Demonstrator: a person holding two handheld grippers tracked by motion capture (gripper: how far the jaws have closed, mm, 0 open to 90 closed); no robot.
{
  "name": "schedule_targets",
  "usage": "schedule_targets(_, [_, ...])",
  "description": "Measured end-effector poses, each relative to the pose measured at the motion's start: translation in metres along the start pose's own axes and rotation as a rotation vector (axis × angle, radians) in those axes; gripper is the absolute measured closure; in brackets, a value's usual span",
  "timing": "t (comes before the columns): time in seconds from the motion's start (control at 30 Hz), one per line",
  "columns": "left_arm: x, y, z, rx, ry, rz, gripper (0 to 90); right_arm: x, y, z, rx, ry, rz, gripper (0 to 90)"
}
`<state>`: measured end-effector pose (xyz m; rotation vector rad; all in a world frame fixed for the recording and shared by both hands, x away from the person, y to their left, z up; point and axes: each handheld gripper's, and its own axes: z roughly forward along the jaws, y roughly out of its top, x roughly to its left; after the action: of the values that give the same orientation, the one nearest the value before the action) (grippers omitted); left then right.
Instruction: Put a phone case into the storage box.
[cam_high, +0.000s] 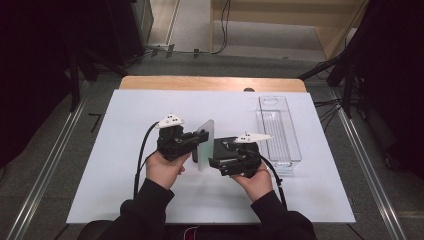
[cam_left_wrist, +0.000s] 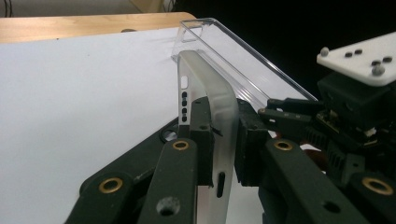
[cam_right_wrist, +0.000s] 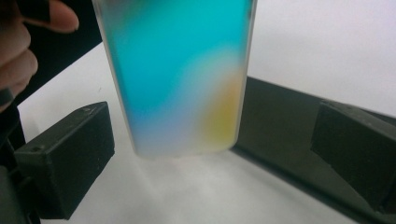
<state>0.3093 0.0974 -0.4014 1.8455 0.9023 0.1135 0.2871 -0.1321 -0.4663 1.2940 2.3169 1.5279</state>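
Observation:
A phone in a frosted translucent case stands on its edge above the white table cover. My left gripper is shut on it; in the left gripper view both pads press the case from either side. Its screen glows teal and yellow in the right gripper view. My right gripper is just right of the phone, open. Its jaws stand wide apart on either side of the phone's lower end without touching it. A flat black slab lies on the table behind the phone.
A long clear plastic tray lies at the right of the white cover. The wooden table edge runs along the far side. Metal rails flank the table on the floor.

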Motion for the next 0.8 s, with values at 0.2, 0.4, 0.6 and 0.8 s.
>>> schedule_targets(0.2, [-0.005, -0.003, 0.004, -0.001, -0.019, -0.008, 80.9, 0.004, 0.012, 0.001, -0.013, -0.005, -0.02, 0.0])
schedule_targets(0.4, [-0.007, -0.005, 0.007, 0.005, -0.031, -0.022, 80.9, 0.008, 0.02, 0.004, -0.016, -0.007, -0.037, 0.0])
schedule_targets(0.6, [-0.006, -0.005, 0.007, 0.008, -0.06, -0.06, 80.8, 0.011, 0.025, 0.01, -0.025, -0.025, -0.04, 3.7])
schedule_targets(0.8, [-0.009, -0.006, 0.008, 0.008, -0.065, -0.055, 80.8, 0.012, 0.026, 0.013, -0.034, -0.013, -0.028, 12.6])
